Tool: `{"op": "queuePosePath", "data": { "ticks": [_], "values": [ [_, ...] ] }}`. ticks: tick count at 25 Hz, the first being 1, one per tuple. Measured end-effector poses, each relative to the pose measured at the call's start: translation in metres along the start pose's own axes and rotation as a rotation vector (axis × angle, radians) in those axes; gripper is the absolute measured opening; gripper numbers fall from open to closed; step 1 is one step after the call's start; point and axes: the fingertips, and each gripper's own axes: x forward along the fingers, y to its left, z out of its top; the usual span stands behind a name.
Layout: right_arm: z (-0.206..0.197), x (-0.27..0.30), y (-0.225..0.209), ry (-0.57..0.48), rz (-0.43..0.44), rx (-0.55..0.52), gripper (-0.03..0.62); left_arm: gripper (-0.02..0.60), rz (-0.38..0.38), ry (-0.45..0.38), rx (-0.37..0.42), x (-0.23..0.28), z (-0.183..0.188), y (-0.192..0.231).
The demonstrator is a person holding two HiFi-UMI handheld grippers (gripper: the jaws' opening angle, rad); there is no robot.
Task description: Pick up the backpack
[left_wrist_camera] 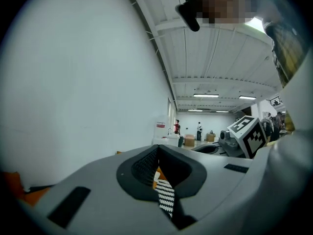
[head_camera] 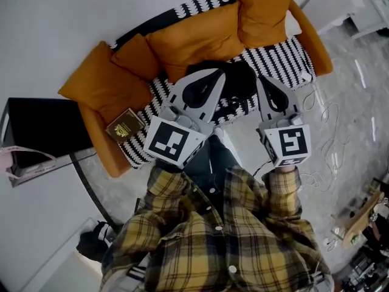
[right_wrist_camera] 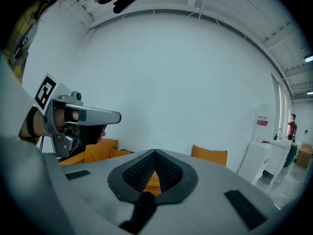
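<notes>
I'm on the approach, my left gripper (head_camera: pixel 214 75) and right gripper (head_camera: pixel 264 81) both pressed together and empty. The black backpack (head_camera: pixel 242 81) lies at twelve o'clock on the sofa (head_camera: pixel 103 87). Next I'd spread one gripper and reach in.

Sofa (head_camera: pixel 91 87) is orange, and your cushions (head_camera: pixel 194 38) on it are the same orange. Seat cover (head_camera: pixel 276 62): black-and-white zigzag stripes. Backpack (head_camera: pixel 240 78) is plain black. Your left gripper (head_camera: pixel 217 73) and right gripper (head_camera: pixel 262 78) are light grey with black-and-white square markers. Your shirt (head_camera: pixel 200 242) is yellow and dark plaid with white buttons. Book (head_camera: pixel 124 126) is dark brown with gold print. Cabinet (head_camera: pixel 36 126) black, floor (head_camera: pixel 346 102) pale grey marbled, wall (head_camera: pixel 61 17) white.
</notes>
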Motion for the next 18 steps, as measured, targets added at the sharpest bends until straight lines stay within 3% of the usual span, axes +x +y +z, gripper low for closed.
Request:
{"op": "queuePosePath", "data": {
  "ticks": [9,18],
  "values": [
    [-0.012,0.032,0.002,0.037,0.017,0.004,0.015,0.017,0.017,0.029,-0.013,0.008,-0.013,0.03],
    [-0.04,0.058,-0.003,0.092,0.04,-0.004,0.015,0.017,0.02,0.108,-0.038,0.019,-0.052,0.051]
  ]
}}
